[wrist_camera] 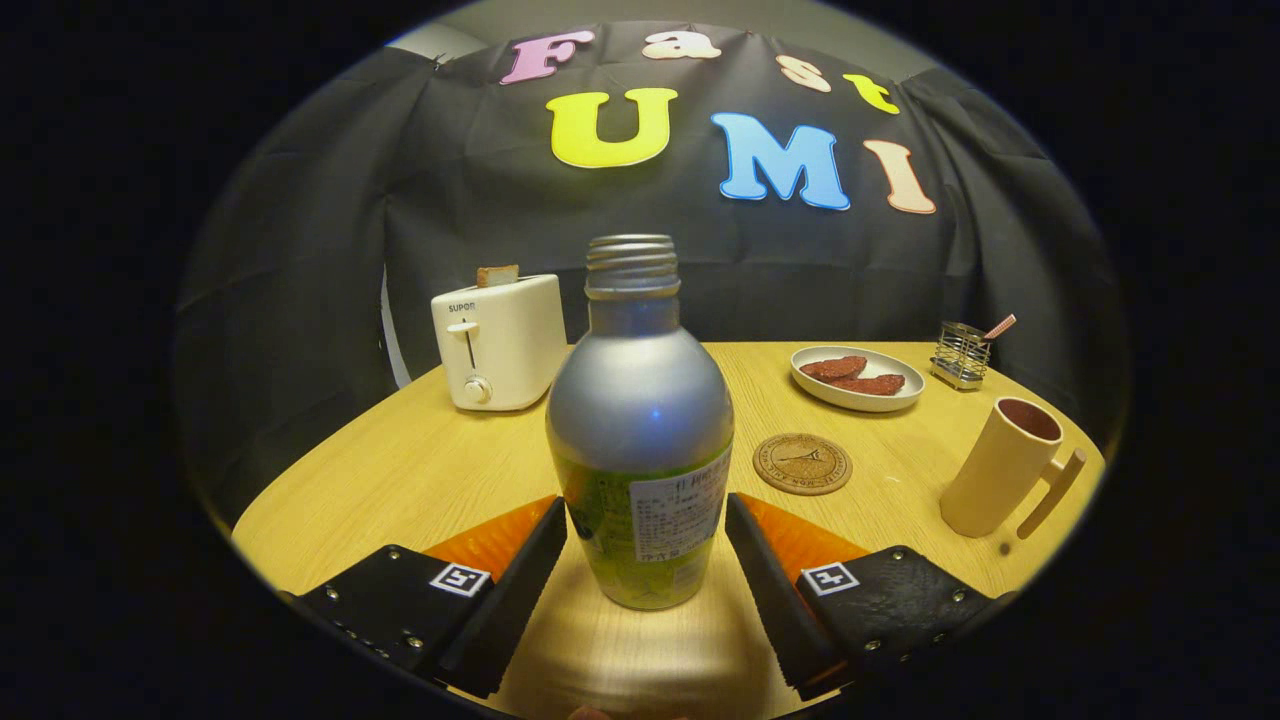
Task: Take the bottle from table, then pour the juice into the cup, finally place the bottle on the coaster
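A silver bottle (pixel 640 420) with a green label and no cap stands upright on the wooden table (pixel 400 470). It is between the fingers of my gripper (pixel 645 510), which is open; each fingertip lies close beside the bottle's lower body, and I see no squeeze on it. A round cork coaster (pixel 802 463) lies flat on the table just beyond the right finger. Farther right stands a beige cup (pixel 1003 466) with a handle, its mouth open upward.
A white toaster (pixel 497 341) with a slice of bread in it stands at the back left. Behind the coaster is an oval plate (pixel 857 378) of reddish food, and beside it a small wire rack (pixel 963 353). Black cloth hangs behind the table.
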Demonstrator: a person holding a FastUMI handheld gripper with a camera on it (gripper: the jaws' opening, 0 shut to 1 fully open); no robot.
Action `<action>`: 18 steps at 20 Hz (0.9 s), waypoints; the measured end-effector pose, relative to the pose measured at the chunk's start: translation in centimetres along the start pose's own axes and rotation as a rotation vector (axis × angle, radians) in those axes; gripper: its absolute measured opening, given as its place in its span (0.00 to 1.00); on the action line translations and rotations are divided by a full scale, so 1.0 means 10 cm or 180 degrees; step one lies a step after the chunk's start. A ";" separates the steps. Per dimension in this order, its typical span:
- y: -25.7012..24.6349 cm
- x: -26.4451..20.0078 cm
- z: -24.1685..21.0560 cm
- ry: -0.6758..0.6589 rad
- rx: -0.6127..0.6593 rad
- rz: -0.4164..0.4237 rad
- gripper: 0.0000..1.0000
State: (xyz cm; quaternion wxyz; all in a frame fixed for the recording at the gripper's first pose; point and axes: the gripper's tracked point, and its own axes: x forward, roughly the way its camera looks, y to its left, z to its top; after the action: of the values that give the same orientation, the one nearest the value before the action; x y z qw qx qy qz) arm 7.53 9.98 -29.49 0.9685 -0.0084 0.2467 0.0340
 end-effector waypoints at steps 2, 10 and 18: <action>0.01 0.02 -0.04 0.0061 -0.0026 -0.0011 0.97; 0.02 0.07 -0.04 0.0164 0.0088 0.0037 0.78; -0.09 -0.10 0.43 -0.0007 0.0402 0.0090 0.74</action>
State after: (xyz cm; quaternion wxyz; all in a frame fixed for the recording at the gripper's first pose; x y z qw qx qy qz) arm 8.82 9.22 -25.22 0.9668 0.0562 0.2473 0.0320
